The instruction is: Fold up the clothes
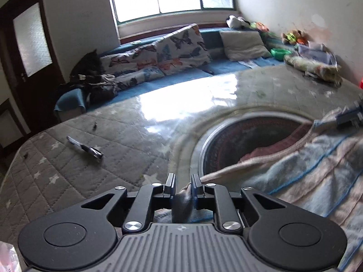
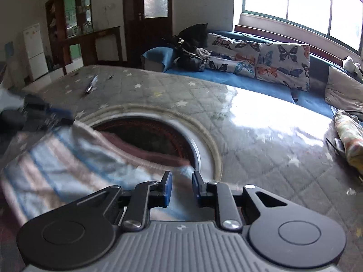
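A pale striped cloth (image 1: 301, 172) in blue, pink and cream hangs stretched above the grey quilted mattress (image 1: 90, 158). My left gripper (image 1: 183, 184) is shut on one corner of it; the fabric bunches between the blue pads. My right gripper (image 2: 181, 187) holds the other corner of the cloth (image 2: 68, 165), its jaws narrowly apart with fabric between them. Each gripper shows blurred at the edge of the other's view: the right one (image 1: 349, 119) and the left one (image 2: 45, 111). The cloth partly covers a round dark rug (image 1: 254, 140).
A pen-like object (image 1: 85, 147) lies on the mattress at the left. A blue couch (image 1: 181, 72) with butterfly cushions (image 1: 181, 47) runs under the window. A rolled blanket (image 1: 315, 68) and toys lie at the far right. Dark clothes (image 1: 90, 79) are piled by the door.
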`<move>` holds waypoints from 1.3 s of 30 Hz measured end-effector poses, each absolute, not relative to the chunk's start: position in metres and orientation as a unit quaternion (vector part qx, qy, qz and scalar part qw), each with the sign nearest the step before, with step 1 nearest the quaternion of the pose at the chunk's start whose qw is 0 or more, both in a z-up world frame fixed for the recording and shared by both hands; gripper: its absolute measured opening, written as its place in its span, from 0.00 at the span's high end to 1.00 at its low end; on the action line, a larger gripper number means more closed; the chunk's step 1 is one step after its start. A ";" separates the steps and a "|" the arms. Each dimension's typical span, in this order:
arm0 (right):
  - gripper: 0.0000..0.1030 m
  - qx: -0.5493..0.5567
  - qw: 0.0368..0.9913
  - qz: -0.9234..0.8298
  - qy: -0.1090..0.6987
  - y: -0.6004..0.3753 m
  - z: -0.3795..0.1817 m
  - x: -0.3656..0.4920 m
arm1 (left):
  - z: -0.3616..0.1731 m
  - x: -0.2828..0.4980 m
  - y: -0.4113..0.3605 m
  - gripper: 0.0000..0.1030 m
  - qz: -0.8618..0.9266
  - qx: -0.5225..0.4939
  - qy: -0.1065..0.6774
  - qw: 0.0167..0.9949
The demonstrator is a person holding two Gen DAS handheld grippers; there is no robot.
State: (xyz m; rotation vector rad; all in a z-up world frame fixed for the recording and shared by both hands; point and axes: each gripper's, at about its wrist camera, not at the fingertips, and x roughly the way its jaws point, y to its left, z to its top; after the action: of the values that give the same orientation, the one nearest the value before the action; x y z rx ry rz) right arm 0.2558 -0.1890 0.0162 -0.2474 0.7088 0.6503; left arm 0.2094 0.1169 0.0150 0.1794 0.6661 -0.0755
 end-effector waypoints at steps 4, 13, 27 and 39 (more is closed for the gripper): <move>0.82 -0.132 0.879 0.307 0.340 -0.195 0.009 0.240 | 0.031 0.200 0.102 0.83 -0.062 0.075 0.309 0.946; 0.82 -0.095 0.899 0.265 0.335 -0.220 0.004 0.254 | 0.013 0.214 0.053 0.83 -0.131 0.047 0.344 0.929; 0.84 -0.079 0.898 0.259 0.347 -0.214 0.005 0.274 | -0.005 0.226 0.057 0.83 -0.112 0.035 0.362 0.925; 0.85 -0.068 0.900 0.245 0.355 -0.196 0.000 0.288 | -0.004 0.226 0.056 0.83 -0.108 0.032 0.358 0.927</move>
State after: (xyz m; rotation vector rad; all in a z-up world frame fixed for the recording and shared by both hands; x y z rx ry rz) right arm 0.2882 -0.1959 0.0002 -0.1413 0.7338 0.5066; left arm 0.2256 0.0560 -0.0040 0.0660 0.7341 -0.2208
